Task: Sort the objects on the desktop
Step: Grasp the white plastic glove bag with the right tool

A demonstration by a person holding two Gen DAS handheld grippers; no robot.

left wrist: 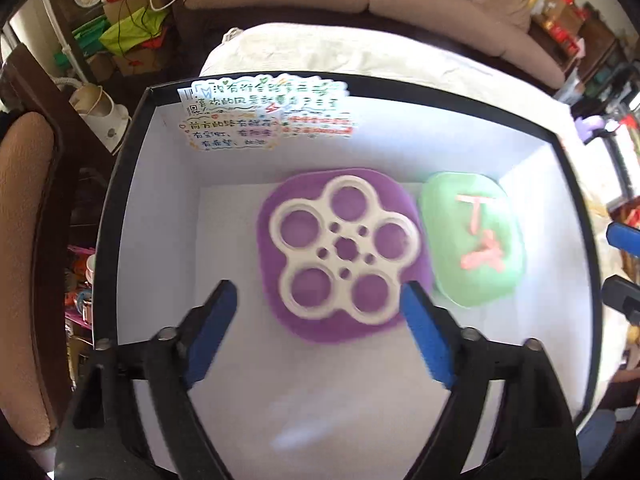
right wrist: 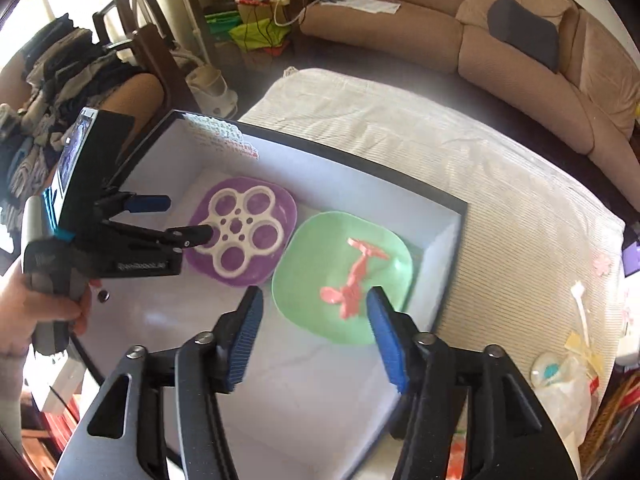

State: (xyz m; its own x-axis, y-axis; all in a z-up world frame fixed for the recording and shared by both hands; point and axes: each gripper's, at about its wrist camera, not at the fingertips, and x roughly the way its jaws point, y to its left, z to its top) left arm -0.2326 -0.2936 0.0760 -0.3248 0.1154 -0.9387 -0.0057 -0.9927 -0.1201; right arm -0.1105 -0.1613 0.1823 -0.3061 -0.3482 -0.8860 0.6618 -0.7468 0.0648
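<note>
The white ring piece [left wrist: 345,250] lies flat on the purple plate [left wrist: 280,304] at the middle of the box [left wrist: 160,208]. At its 3 o'clock, touching or nearly so, the green plate [left wrist: 448,248] carries the pink pieces [left wrist: 482,236]. The left gripper [left wrist: 320,320] hangs wide and empty over the purple plate's 6 o'clock edge. The right gripper [right wrist: 314,332], also wide and empty, hovers above the green plate [right wrist: 308,276]. Stickers [left wrist: 256,116] cover the box's far wall at 12 o'clock.
</note>
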